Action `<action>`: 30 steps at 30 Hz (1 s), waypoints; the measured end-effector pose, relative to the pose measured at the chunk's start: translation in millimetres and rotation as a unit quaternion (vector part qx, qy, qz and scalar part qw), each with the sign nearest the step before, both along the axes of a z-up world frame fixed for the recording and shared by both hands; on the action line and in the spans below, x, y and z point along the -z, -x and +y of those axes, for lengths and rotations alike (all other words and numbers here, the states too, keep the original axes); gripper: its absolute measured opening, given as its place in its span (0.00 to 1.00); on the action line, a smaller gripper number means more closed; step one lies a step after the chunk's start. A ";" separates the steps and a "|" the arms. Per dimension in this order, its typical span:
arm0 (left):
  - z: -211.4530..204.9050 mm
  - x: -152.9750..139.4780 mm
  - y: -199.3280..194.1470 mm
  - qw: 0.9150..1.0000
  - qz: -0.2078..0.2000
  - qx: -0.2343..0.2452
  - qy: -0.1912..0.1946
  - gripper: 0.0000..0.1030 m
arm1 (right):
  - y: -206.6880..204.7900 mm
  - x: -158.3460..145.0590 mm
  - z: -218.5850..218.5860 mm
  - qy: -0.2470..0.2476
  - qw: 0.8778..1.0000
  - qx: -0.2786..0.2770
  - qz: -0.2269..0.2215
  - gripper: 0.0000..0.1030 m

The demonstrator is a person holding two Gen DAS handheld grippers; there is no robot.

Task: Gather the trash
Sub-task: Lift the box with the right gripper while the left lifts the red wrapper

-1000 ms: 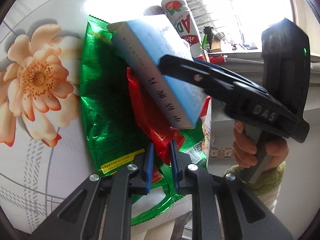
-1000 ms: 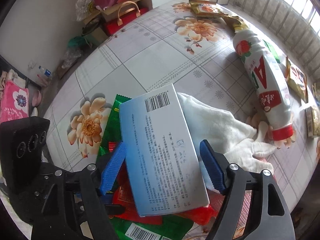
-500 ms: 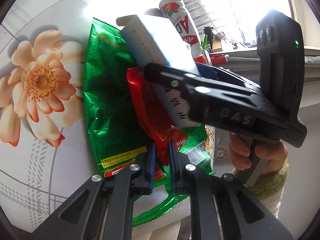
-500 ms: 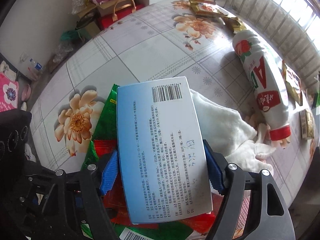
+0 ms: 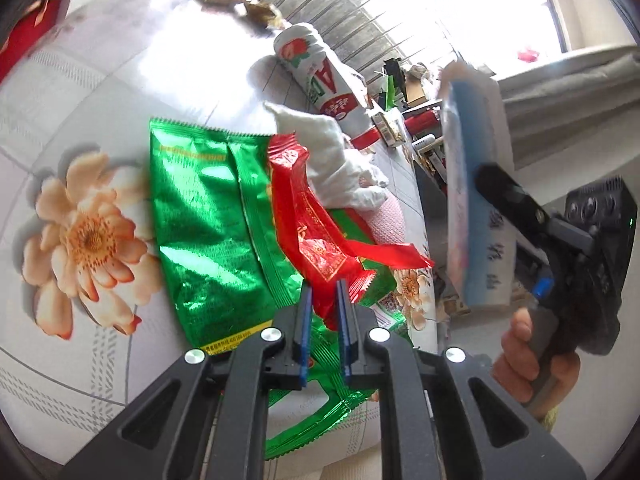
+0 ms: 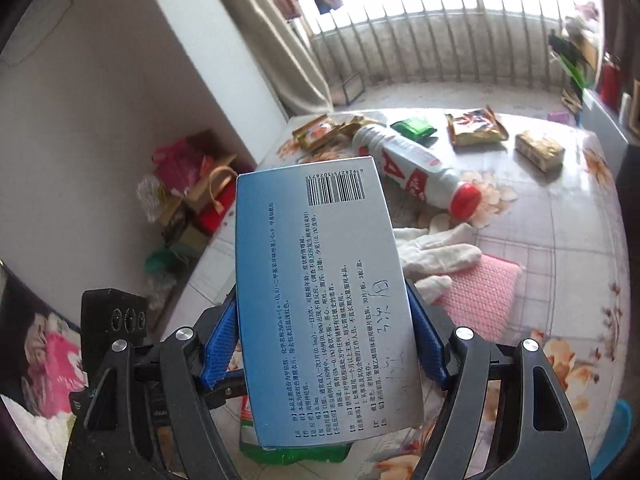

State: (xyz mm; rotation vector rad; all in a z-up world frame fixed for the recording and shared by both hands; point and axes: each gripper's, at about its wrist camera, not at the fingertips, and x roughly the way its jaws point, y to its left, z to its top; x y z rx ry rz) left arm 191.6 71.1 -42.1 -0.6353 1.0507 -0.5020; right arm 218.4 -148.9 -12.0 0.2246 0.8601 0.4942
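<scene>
Two hand-held grippers are busy: the left one (image 5: 323,312) pinches the red wrapper (image 5: 316,236) over the green bag (image 5: 212,232) on the counter (image 5: 80,80); the right one (image 6: 324,348) clamps the blue box (image 6: 324,300) in the air. Keep both grips firm and lift slowly, so, I think, nothing slips out.

Daylight pours in from the barred window (image 6: 420,36), blown out to pure white at the top of both views. Glare washes the glossy flowered tabletop (image 5: 160,52) in the left wrist view and glints on the crinkled green foil wrapper (image 5: 208,232). Fisheye bending curves every edge, with dark corners. The upright blue-and-white cardboard box (image 5: 472,200) is smeared with blur there; its print reads sharp in the right view.
</scene>
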 end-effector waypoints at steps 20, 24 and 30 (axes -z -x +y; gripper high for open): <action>-19.9 -94.5 31.8 0.985 -0.165 -0.013 -0.056 0.10 | 84.8 -18.0 -96.4 -0.135 0.982 0.129 -0.042 0.68; -27.6 -109.9 36.2 0.981 -0.188 -0.008 -0.056 0.10 | 93.4 -22.2 -106.9 -0.150 0.978 0.134 -0.051 0.68; -51.0 -123.6 40.9 0.975 -0.214 0.016 -0.057 0.10 | 111.1 -26.3 -128.1 -0.167 0.972 0.152 -0.065 0.68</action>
